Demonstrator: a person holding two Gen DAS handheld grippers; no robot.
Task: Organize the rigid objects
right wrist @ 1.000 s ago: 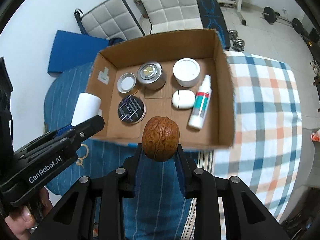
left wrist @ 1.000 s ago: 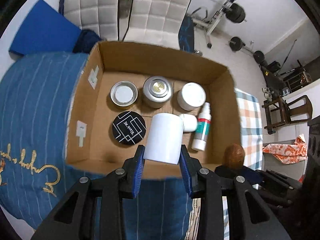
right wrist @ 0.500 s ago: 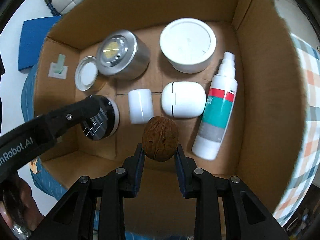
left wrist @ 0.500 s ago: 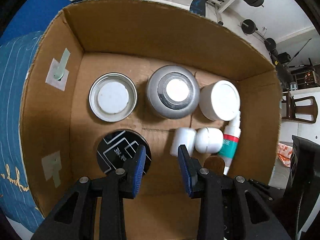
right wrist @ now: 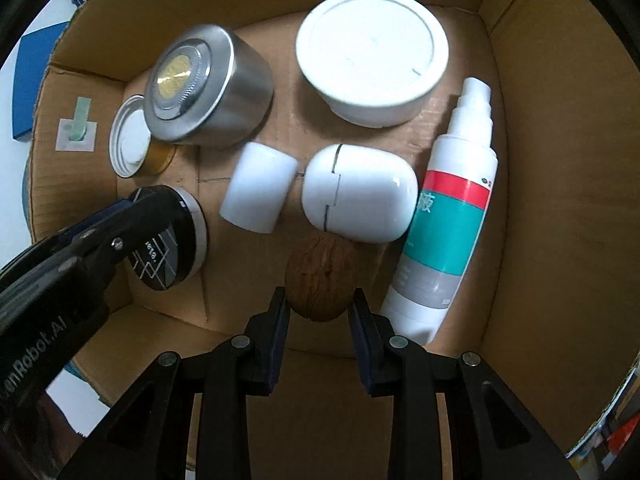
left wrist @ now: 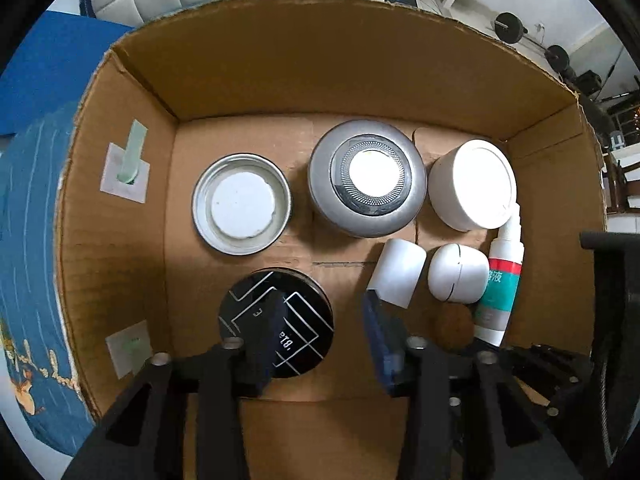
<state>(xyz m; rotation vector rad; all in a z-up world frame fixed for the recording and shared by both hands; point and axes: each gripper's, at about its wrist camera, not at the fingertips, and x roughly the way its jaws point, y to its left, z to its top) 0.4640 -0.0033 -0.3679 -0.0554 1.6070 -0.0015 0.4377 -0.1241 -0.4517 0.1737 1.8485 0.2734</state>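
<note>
Walnut [right wrist: 321,278]: light, hard, rounded, apt to roll; on the cardboard box [right wrist: 532,80] floor just before the white oval case [right wrist: 358,192], between the right gripper [right wrist: 319,312] pads, contact unclear; grip across its widest girth; left gripper [left wrist: 320,316] released, empty.

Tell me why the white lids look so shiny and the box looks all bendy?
Left wrist view: light blows out the white tub lid and the silver tin top; the fisheye lens bows the box walls. Right wrist view: the tin looks slightly smeared, and the walnut sits in shadow.
</note>
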